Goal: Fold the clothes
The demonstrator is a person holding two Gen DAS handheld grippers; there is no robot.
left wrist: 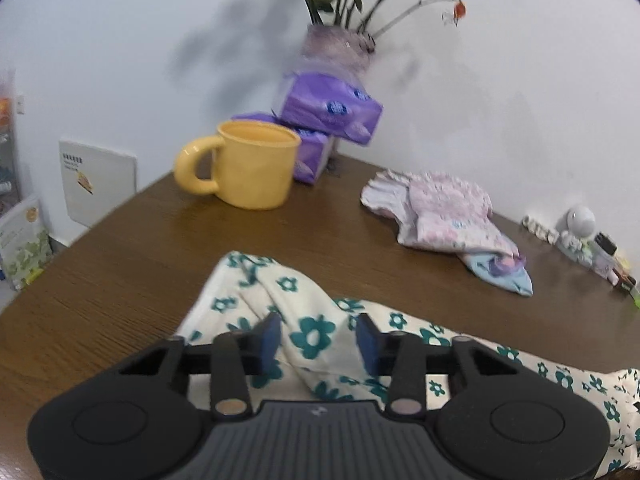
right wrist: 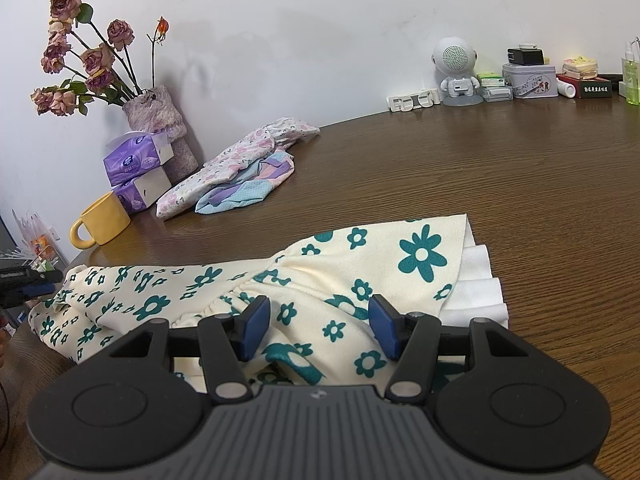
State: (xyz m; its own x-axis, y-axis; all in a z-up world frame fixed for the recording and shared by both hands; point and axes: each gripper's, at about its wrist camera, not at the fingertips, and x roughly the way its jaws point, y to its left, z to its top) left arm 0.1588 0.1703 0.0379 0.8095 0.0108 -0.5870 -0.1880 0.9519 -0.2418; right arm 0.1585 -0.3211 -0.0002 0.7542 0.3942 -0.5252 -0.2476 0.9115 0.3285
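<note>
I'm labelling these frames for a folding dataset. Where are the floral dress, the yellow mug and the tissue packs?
Floral dress (right wrist: pixel 320 280): right wrist view, on the gathered waist.
Yellow mug (left wrist: pixel 256 168): left wrist view, on its side wall.
Tissue packs (left wrist: pixel 332 108): left wrist view, on the upper pack's front.

Home: wooden table (right wrist: pixel 480 168), flower vase (right wrist: pixel 160 120), mug (right wrist: pixel 104 220).

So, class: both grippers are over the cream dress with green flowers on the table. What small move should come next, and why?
Probably close the left gripper on the raised ridge of the dress: its pads stand apart with the cloth between them, and the dress still lies long and rumpled across the table.
</note>
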